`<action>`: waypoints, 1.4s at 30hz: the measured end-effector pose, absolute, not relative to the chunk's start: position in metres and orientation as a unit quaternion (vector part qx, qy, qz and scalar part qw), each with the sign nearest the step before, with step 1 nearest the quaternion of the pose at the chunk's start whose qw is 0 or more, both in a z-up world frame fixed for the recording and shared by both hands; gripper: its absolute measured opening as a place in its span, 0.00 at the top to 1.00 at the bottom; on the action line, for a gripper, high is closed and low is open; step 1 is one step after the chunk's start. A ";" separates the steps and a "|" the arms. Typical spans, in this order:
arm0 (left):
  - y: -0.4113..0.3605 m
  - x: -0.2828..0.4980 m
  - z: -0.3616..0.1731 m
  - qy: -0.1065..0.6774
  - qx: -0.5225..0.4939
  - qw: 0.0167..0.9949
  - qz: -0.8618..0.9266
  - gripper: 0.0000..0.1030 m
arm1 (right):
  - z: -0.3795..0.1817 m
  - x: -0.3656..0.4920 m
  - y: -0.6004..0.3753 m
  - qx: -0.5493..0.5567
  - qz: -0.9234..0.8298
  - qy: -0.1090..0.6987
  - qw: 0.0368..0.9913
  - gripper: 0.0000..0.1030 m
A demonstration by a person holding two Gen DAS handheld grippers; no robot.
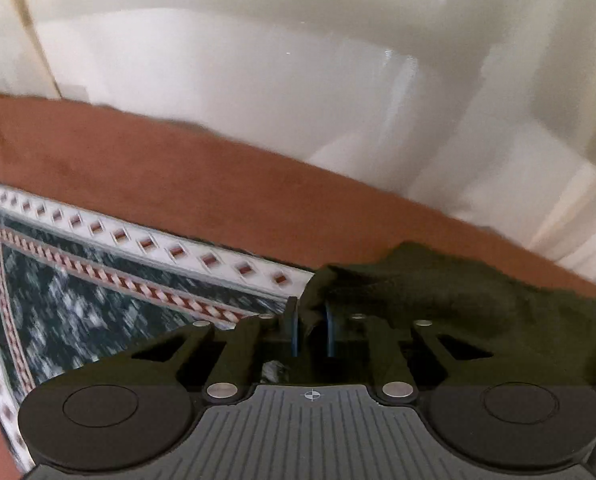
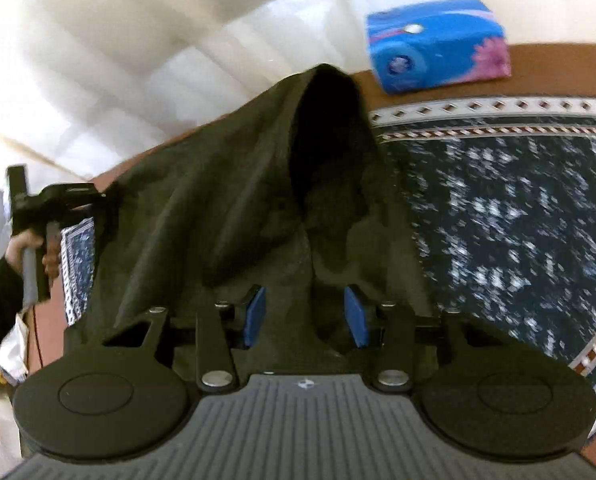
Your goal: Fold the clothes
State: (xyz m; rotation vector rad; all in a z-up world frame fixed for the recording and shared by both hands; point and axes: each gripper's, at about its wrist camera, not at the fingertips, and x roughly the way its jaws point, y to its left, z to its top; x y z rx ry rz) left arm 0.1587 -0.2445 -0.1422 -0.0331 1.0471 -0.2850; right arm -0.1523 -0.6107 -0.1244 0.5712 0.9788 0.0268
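Note:
A dark olive garment [image 2: 226, 200] hangs in folds over a patterned mat. In the left wrist view my left gripper [image 1: 309, 320] is shut on an edge of the garment [image 1: 437, 300], which spreads off to the right. In the right wrist view my right gripper [image 2: 305, 316] has its blue pads [image 2: 254, 314] apart, with cloth lying between and over them; it does not pinch the cloth. The left gripper [image 2: 110, 200] also shows at the far left of that view, in a hand, holding the garment's other edge.
A dark blue patterned mat [image 2: 517, 216] with a white and red border [image 1: 146, 240] lies on a rust-brown surface [image 1: 178, 160]. A blue tissue box [image 2: 437, 48] sits at the far edge. White walls rise behind. Clutter shows at the lower left [image 2: 2, 360].

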 end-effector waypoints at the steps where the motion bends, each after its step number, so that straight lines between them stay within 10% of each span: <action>1: -0.242 0.159 -0.141 0.504 -0.022 0.851 -0.144 0.93 | -0.126 -0.148 -0.608 0.262 0.016 0.466 0.845 0.52; 9: -0.218 0.149 -0.127 0.540 -0.054 0.811 -0.220 0.53 | -0.131 -0.120 -0.584 0.155 0.052 0.499 0.851 0.52; 11: -0.214 0.126 -0.118 0.539 -0.037 0.806 -0.242 0.50 | -0.136 -0.116 -0.583 0.125 0.061 0.523 0.841 0.53; 13: -0.209 0.102 -0.110 0.538 -0.025 0.800 -0.264 0.48 | -0.141 -0.114 -0.583 0.124 0.083 0.554 0.819 0.93; 24: -0.170 -0.003 -0.121 0.563 -0.007 0.789 -0.244 0.47 | -0.136 -0.145 -0.652 0.192 -0.034 0.541 0.818 1.00; 29: -0.146 -0.026 -0.111 0.546 -0.005 0.813 -0.201 0.35 | -0.125 -0.170 -0.644 0.194 -0.010 0.498 0.845 0.91; 31: -0.137 -0.036 -0.108 0.537 -0.003 0.825 -0.176 0.26 | -0.113 -0.170 -0.629 0.167 0.019 0.482 0.860 0.54; 32: -0.134 -0.039 -0.107 0.537 -0.003 0.827 -0.167 0.26 | -0.110 -0.169 -0.623 0.157 0.030 0.479 0.863 0.51; 42: -0.131 -0.064 -0.136 0.564 -0.046 0.813 -0.138 0.24 | -0.105 -0.170 -0.583 0.158 0.055 0.507 0.845 0.51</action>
